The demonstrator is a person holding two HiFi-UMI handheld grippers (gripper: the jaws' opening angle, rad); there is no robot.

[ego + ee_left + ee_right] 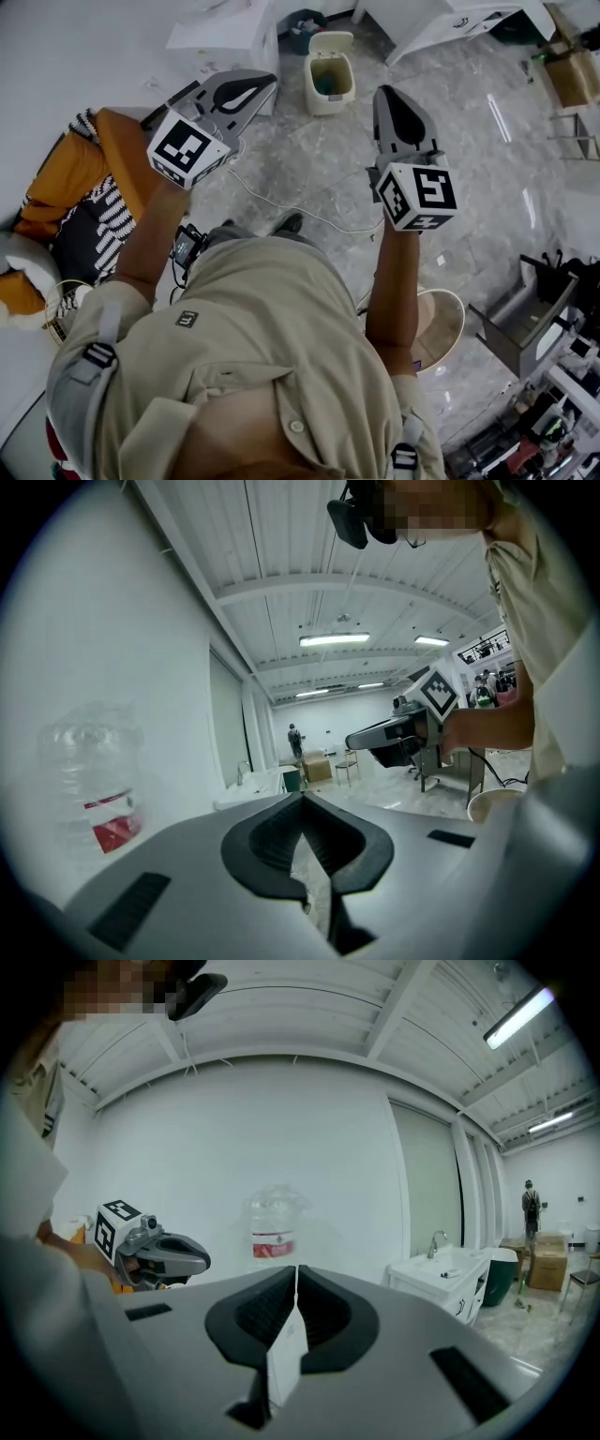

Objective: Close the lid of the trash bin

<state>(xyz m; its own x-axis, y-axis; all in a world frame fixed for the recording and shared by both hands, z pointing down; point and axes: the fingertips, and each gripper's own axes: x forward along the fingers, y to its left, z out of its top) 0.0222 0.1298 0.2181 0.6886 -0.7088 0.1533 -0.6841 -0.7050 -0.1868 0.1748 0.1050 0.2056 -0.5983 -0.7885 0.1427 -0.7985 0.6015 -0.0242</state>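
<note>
Beige shirt [272,319] fills the foreground of the head view; left tongs [270,82] and right tongs [386,94] are held out roughly level above the marbled floor [469,187]; both have jaws together at the tips, nothing gripped; trash bin [330,86] stands on the floor ahead, between the two tongs in that view, touching neither; its lid [332,41] is tipped back, bin mouth open.

L gripper [264,86], R gripper [386,94]: jaws together.
</note>
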